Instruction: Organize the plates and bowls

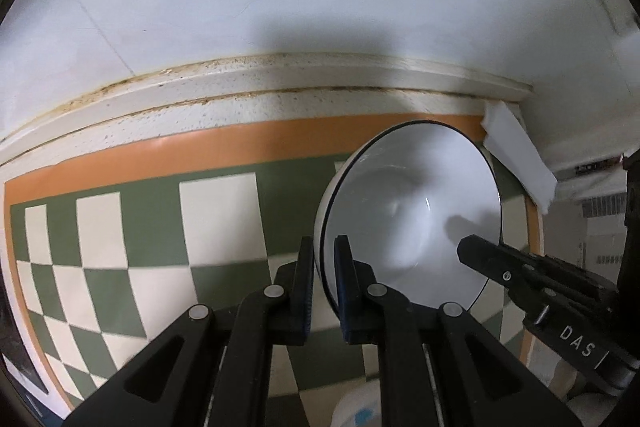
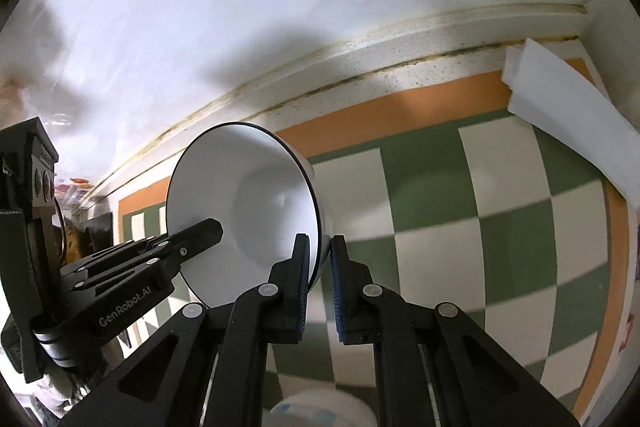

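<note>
**Bowl held in the air by both grippers, nothing yet set down**

Bowl is white with a dark rim line, and it hangs above the checkered mat that covers the table, close to the wall. It is tipped on its side, its opening turned toward the cameras. The left hand-held gripper is clamped on one side of the rim, one finger inside and one outside. The right hand-held gripper pinches the opposite rim in the same way.

No plates and no stack or rack appear in either view, so the destination cannot be told. A pale rounded object shows at the bottom edge below the grippers, too cut off to name. Judging from this, the task seems to be in mid-carry: this bowl has yet to be placed, and what else is left cannot be seen.
</note>
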A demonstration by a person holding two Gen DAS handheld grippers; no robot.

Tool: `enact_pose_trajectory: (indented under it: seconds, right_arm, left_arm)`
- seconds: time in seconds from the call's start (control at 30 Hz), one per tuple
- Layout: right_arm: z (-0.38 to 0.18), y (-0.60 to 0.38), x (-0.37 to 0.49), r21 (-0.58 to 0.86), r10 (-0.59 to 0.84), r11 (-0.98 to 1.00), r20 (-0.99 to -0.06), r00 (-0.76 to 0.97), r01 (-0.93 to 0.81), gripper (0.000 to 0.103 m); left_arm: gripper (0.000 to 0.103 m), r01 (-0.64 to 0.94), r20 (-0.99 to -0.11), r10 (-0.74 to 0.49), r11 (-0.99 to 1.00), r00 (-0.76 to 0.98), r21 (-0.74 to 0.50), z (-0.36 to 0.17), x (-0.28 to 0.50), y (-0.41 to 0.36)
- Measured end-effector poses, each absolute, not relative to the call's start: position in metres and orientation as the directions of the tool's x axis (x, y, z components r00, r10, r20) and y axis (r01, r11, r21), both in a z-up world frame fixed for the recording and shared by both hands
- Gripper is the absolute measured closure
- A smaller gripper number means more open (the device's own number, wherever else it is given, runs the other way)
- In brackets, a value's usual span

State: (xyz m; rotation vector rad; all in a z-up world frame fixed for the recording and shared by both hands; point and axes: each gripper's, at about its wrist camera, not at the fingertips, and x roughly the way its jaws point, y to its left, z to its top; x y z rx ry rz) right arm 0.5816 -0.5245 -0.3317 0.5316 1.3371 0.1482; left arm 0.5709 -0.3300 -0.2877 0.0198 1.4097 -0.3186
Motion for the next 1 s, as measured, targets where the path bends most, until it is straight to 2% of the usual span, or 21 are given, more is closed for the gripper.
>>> enact_pose_trajectory:
  seconds: [0.47,0.73,1.0]
  right_arm:
    - [-0.285,-0.524,0.467,0.482,0.417,0.852,-0.86,0.294,0.204,0.091]
    - [-0.284,-0.526,0.398,0.49,0.423,0.842,-0.859,0.288,0.226,0.091]
    - [-0.306,-0.529,0.362,0.486,0.429,0.832,-0.869,0.247,0.266,0.091]
  left_arm:
    - [0.094,0.286,-0.963,-0.236,0.939,0.128,-0.192,-0.247,0.478,-0.315]
    - [0.094,0.341,-0.969,-0.237,0.919,0.075,-0.198,-0.253,0.424,-0.314]
    - [0.094,0.356,-0.977,-0.214,0.915,0.027,-0.19,-0.273,0.401,-0.319]
